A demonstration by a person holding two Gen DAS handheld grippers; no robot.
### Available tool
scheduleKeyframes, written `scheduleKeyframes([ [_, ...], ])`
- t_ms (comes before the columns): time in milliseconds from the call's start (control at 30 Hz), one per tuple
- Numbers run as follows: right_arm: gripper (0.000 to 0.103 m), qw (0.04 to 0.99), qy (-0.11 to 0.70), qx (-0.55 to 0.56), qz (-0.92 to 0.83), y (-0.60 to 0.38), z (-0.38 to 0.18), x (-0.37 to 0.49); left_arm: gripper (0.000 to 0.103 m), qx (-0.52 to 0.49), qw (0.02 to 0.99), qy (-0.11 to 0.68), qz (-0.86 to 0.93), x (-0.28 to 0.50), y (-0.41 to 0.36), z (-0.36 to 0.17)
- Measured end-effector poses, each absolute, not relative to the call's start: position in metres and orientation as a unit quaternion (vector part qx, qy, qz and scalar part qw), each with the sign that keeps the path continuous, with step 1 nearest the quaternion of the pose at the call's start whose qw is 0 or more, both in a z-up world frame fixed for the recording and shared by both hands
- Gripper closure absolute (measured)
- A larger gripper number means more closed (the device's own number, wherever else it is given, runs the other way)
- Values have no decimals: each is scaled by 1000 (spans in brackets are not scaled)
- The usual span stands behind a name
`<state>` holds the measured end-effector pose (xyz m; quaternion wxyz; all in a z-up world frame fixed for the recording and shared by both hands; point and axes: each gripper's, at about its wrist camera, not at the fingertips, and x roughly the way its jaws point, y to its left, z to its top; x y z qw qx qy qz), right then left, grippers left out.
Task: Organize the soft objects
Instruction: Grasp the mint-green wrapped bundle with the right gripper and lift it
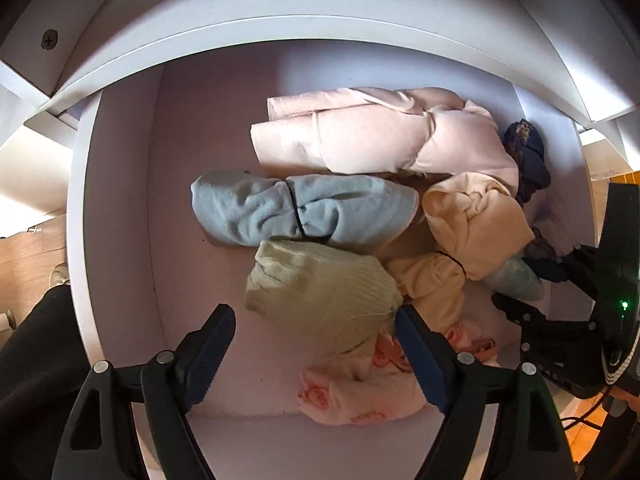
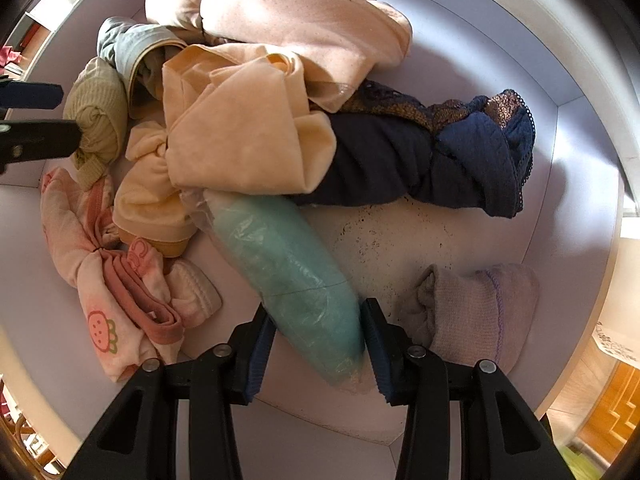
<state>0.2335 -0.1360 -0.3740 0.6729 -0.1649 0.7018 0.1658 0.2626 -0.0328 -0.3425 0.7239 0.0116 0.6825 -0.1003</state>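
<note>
I look down into a white drawer point(image 1: 116, 200) full of rolled soft clothes. My left gripper point(image 1: 314, 316) stands wide open, and a pale green knitted roll point(image 1: 320, 284) lies loose on the drawer floor between its fingertips. My right gripper point(image 2: 316, 312) is shut on a teal roll wrapped in clear plastic point(image 2: 296, 272), whose far end is tucked under a cream bundle point(image 2: 240, 128). Around them lie a light blue fleece roll point(image 1: 296, 208), a big pink roll point(image 1: 380, 132), a navy lace garment point(image 2: 440, 152), a pink printed cloth point(image 2: 104, 280) and a lilac knitted roll point(image 2: 480, 312).
A white shelf edge point(image 1: 280, 32) overhangs the back of the drawer. Bare drawer floor point(image 1: 180, 280) shows left of the green roll, and more point(image 2: 400, 240) between the teal roll and the lilac one. A black sleeve point(image 1: 32, 360) is at the lower left.
</note>
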Motion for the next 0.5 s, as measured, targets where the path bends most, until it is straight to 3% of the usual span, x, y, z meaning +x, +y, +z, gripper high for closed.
scheduleKeyframes([
  [100, 66, 674, 699, -172, 163, -135, -372, 232, 20, -2, 731, 674, -105, 263, -26, -348],
  [167, 69, 677, 697, -171, 163, -134, -368, 229, 27, 4, 734, 670, -110, 262, -23, -352],
  [500, 70, 690, 695, -140, 145, -152, -343, 228, 39, 25, 739, 663, -119, 250, -35, -353],
])
